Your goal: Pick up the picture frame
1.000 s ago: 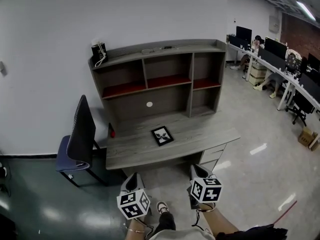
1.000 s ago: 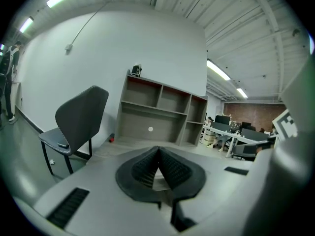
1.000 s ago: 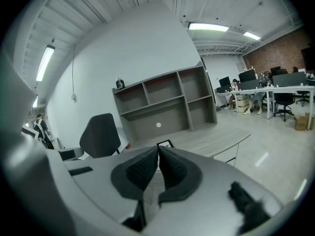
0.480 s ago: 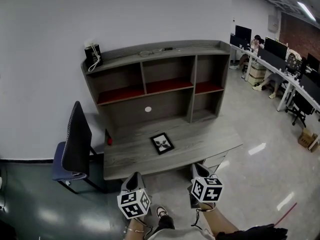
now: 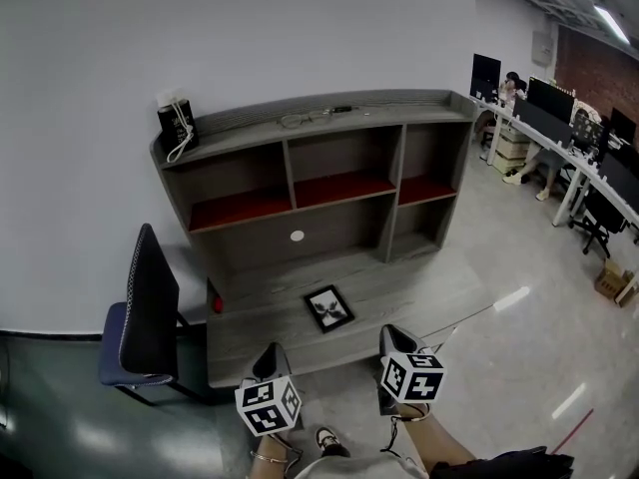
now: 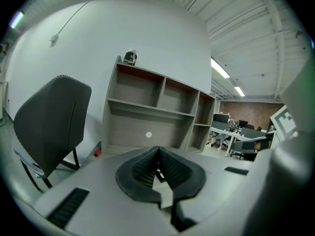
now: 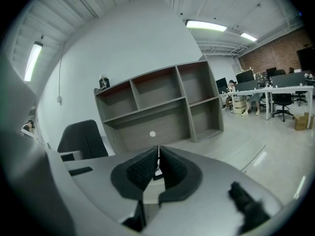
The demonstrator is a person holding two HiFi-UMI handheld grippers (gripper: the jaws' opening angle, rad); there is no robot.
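Office room, white wall (image 5: 250, 28) behind, glossy grey floor (image 5: 519, 347). Row of white desks (image 5: 584, 163) with monitors runs along the right side; a seated person (image 5: 511, 86) is at the far end of it.

Grey wood worktop (image 5: 419, 292) stands against the wall and carries a shelf unit (image 5: 394, 183) of the same wood. Upper row: three open compartments with red floors. Below them: one wide bay on the left and a narrow one on the right.

Dark office chair (image 5: 150, 302) with a blue seat stands just beside the worktop's left end, back turned toward the camera.

Left gripper (image 5: 268, 352) and right gripper (image 5: 391, 333), each with its marker cube, are held side by side in front of the worktop's near edge, both pointing toward it and apart from it. Left gripper view: ribbed black pads closed together, meeting at the tips. Right gripper view: same, pads together at the tips.

Picture frame (image 5: 328, 307) lies flat on the worktop, near the front edge and roughly midway along it. Black border, pale picture with a dark figure. It sits ahead of and between the two grippers, touched by neither.

Black device (image 5: 172, 123) with a white cord stands on the top left corner of the shelf unit. Small red object (image 5: 216, 304) at the worktop's left rear. White round dot (image 5: 297, 236) on the back panel of the wide bay.
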